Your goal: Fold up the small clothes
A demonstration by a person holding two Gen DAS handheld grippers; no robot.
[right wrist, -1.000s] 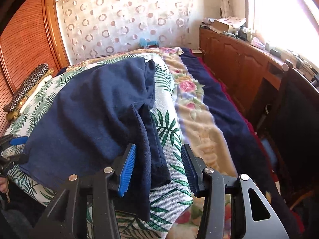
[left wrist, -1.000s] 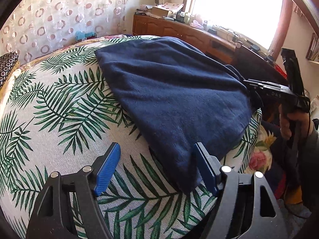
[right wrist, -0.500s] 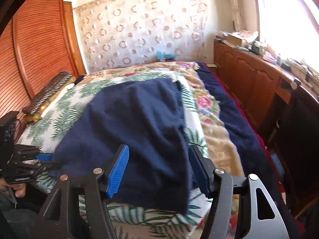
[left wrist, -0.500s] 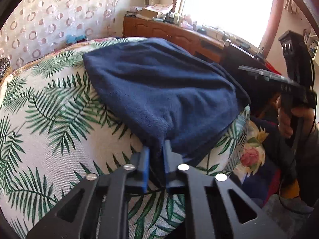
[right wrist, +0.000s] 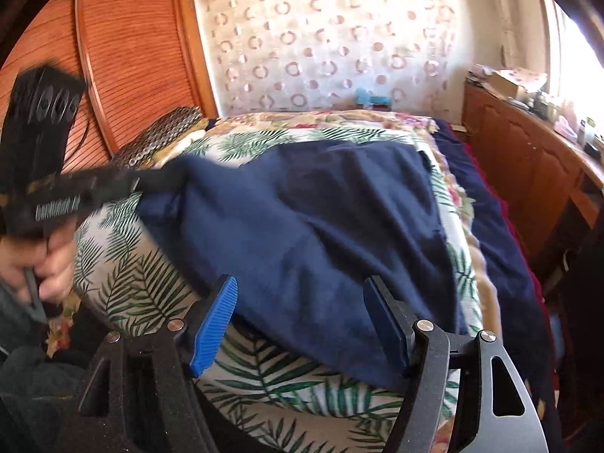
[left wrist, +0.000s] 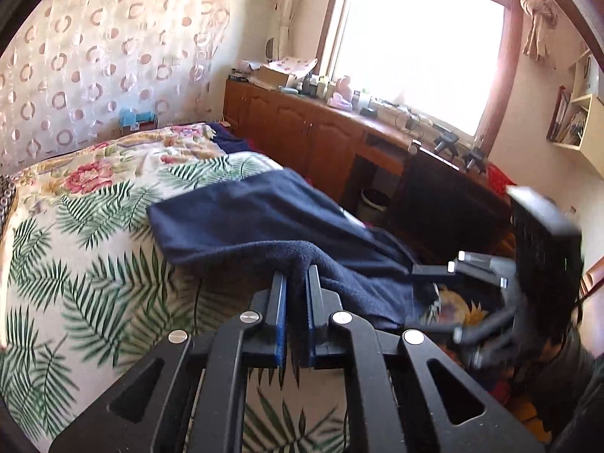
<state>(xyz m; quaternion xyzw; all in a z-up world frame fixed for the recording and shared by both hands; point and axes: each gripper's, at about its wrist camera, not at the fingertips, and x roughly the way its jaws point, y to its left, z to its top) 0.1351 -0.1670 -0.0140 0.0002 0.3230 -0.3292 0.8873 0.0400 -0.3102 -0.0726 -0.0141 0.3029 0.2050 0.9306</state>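
A dark navy fleece garment lies spread on the palm-leaf bedspread; it also shows in the left wrist view. My left gripper is shut on a near corner of the garment and holds it lifted off the bed; it appears blurred in the right wrist view. My right gripper is open, its blue pads straddling the garment's near edge without pinching it. It appears blurred at the right of the left wrist view.
A wooden cabinet with clutter runs under the bright window. A dark chair stands beside the bed. A wooden wardrobe stands on the left. A patterned pillow lies at the head of the floral bed cover.
My left gripper closed on the garment's corner and lifted it up and back over the bed. My right gripper stayed open and shifted left along the garment's near edge.
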